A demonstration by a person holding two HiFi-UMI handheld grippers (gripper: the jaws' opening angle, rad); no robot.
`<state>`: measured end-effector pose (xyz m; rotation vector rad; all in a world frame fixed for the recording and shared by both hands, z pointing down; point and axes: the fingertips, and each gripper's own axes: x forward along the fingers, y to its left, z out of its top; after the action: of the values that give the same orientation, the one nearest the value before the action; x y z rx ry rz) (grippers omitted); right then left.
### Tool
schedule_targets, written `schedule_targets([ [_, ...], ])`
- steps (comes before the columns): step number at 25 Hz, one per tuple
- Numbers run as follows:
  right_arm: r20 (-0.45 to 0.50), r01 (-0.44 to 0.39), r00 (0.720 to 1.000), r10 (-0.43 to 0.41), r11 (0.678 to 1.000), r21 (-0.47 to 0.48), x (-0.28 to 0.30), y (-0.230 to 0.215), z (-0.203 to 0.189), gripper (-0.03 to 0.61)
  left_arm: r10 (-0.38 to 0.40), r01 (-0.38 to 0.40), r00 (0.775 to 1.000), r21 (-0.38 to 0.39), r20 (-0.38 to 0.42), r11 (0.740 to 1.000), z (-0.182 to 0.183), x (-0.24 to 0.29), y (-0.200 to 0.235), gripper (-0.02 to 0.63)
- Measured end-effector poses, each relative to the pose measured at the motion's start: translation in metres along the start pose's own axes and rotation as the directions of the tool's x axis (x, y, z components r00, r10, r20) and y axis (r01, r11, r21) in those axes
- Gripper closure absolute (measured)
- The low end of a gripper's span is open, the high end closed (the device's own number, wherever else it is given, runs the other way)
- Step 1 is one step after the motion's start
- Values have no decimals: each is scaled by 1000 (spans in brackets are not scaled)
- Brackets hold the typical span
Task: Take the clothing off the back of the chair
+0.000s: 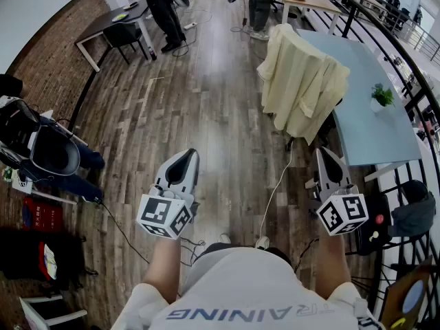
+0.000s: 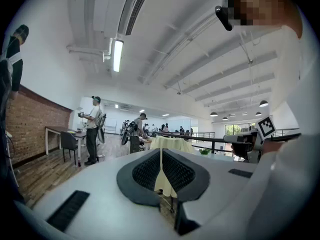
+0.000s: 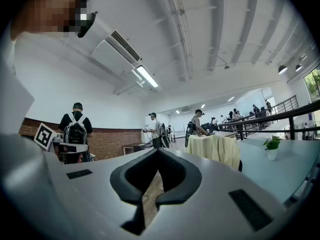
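A pale yellow garment hangs over the back of a chair that it hides almost completely, beside a light blue table. My left gripper and right gripper are held level over the wooden floor, well short of the garment, both shut with nothing between the jaws. In the left gripper view the garment shows straight ahead beyond the closed left gripper. In the right gripper view the garment lies ahead to the right of the closed right gripper.
A small potted plant stands on the blue table, with a black railing to its right. A white cable runs across the floor between me and the chair. Other people stand at the far end by desks. A black office chair sits at the left.
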<state>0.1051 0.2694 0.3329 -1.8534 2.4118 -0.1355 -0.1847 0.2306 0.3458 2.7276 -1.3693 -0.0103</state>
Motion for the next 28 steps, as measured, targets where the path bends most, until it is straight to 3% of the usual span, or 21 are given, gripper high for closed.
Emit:
schedule_targets([
  [13, -12, -8, 1000, 8, 1000, 6, 0, 15, -8, 557, 8, -8, 1000, -27, 2, 1000, -3, -13, 11, 571],
  [28, -7, -13, 1000, 13, 1000, 28, 34, 85, -27, 557, 6, -6, 1000, -36, 9, 999, -9, -50, 85, 569],
])
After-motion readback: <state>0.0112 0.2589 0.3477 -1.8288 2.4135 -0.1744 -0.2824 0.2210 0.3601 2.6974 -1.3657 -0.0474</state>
